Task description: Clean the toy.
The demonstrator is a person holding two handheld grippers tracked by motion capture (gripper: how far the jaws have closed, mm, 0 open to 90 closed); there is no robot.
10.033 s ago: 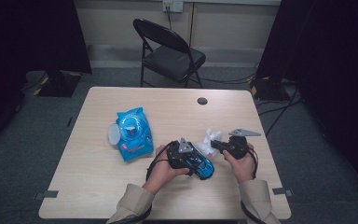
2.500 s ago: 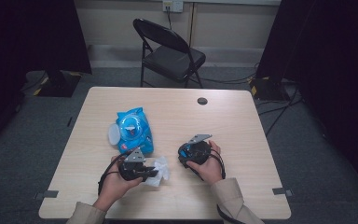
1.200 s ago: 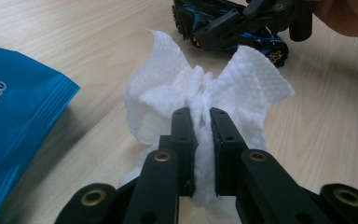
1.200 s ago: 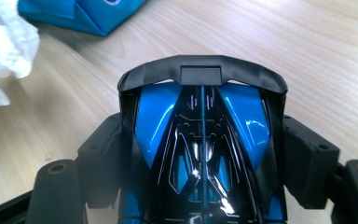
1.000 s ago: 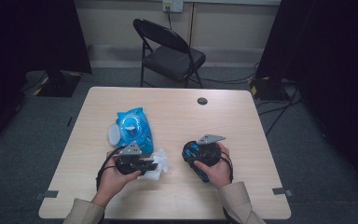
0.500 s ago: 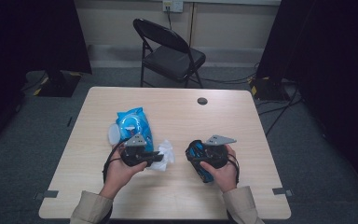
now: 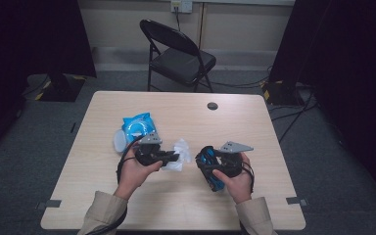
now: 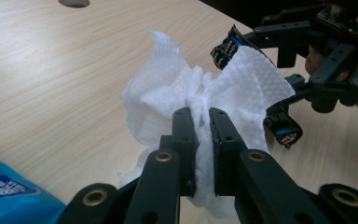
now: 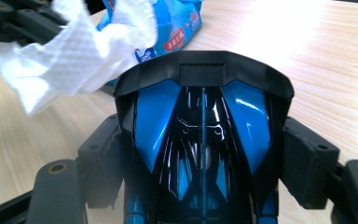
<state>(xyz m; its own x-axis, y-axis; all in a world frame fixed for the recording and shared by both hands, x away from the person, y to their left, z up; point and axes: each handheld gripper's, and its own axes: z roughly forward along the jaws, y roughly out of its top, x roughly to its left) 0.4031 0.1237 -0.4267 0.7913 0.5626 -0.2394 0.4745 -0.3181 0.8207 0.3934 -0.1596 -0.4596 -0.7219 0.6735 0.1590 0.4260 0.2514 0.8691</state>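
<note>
One table [image 7: 127, 205], the landmark. Above its near half: 2 grippers – left gripper [image 7: 172, 157] and right gripper [image 7: 206, 161] – in 2 hands. 1 white wipe [image 7: 182, 149] and 1 blue-black toy car [image 7: 210, 171] over the table's middle. 1 blue wipes pack [image 7: 137, 128] on its left-centre. 1 dark round grommet [image 7: 212, 105] near its far edge. 1 folding chair [image 7: 178, 51] beyond that far edge.

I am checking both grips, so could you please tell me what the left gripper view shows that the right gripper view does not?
Left gripper view alone: the left gripper's fingers pinching the white wipe, and the table's cable hole. Right gripper view alone: the right gripper's fingers clamped on the blue toy car, seen close. Both: the wipe, the blue wipe pack and the wooden table.
</note>
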